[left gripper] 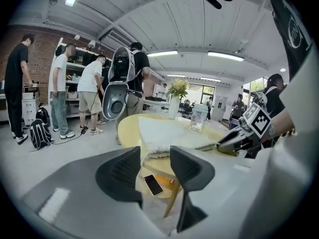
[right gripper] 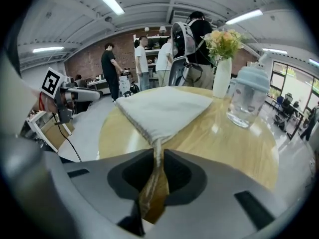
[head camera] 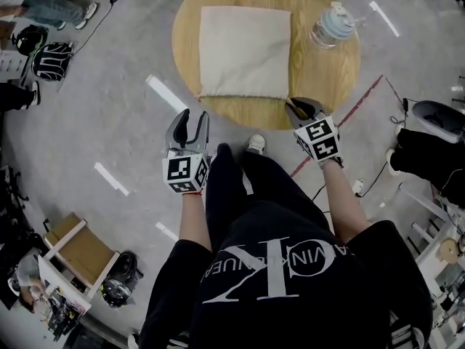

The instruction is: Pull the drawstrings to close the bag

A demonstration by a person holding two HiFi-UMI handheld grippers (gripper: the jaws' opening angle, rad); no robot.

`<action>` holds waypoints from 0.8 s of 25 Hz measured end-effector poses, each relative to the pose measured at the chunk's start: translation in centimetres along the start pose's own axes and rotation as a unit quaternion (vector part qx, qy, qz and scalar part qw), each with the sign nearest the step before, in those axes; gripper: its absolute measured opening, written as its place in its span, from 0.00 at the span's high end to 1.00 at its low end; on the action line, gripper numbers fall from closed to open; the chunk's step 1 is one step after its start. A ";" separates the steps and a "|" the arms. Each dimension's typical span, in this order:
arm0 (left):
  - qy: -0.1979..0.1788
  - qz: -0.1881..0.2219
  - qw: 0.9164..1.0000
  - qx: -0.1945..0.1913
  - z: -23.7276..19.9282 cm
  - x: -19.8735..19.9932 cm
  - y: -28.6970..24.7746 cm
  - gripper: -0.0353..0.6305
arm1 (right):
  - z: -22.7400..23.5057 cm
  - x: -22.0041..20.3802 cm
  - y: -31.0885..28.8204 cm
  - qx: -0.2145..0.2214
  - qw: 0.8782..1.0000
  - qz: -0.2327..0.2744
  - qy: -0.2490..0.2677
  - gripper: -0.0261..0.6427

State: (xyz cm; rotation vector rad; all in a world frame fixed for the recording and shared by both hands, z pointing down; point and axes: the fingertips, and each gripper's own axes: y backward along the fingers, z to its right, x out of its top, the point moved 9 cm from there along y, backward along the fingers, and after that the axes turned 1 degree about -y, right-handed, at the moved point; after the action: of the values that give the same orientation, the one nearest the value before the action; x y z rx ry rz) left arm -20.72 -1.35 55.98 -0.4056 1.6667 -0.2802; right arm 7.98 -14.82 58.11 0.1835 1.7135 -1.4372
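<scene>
Right gripper view: the right gripper's [right gripper: 158, 163] jaws pinch the drawstring [right gripper: 153, 183], which runs straight ahead to the bag [right gripper: 167, 106] on the table [right gripper: 224, 143]. The left gripper's [left gripper: 155, 159] jaws stand wide, empty.

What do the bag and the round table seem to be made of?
The bag looks like woven cloth, off-white and matte: soft folds, gathered hem. The round table looks like wood or veneer, light, smooth: visible grain, faint sheen.

I note an off-white bag [head camera: 245, 51], a pale wood-grain table [head camera: 330, 78], and black-and-white square markers on my grey left gripper [head camera: 192, 117] and right gripper [head camera: 295, 107].
</scene>
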 end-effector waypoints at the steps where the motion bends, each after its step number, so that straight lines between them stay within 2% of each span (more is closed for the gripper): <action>1: -0.001 -0.007 1.000 -0.003 -0.2 -0.2 -0.3 0.69 | 0.1 0.0 0.0 0.002 1.000 -0.002 -0.004 0.85; 3: -0.007 -0.020 1.000 -0.009 -0.5 -0.6 -1.1 0.67 | 0.4 0.1 0.0 0.001 1.000 -0.005 -0.017 0.86; 5: -0.017 -0.034 0.999 -0.017 -1.1 -0.7 -1.8 0.67 | 0.5 0.1 0.1 -0.002 1.000 -0.007 -0.027 0.91; 11: -0.079 -0.094 0.991 -0.056 -3.1 -0.5 -4.4 0.67 | 0.3 0.3 0.1 -0.016 0.999 -0.016 -0.047 0.92; 14: -0.117 -0.115 0.982 -0.092 -3.8 -0.3 -5.8 0.67 | 0.2 0.3 0.1 -0.024 0.998 -0.018 -0.060 0.92; 20: -0.170 -0.158 0.956 -0.178 -4.1 -0.3 -7.2 0.67 | 0.0 0.5 0.0 -0.041 0.995 -0.029 -0.083 0.92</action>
State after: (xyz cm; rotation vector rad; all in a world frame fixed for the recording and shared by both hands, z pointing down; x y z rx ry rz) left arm -24.04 -7.94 59.70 -0.9436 1.3063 -0.1323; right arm 7.67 -14.97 57.72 -0.0304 1.6489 -1.3803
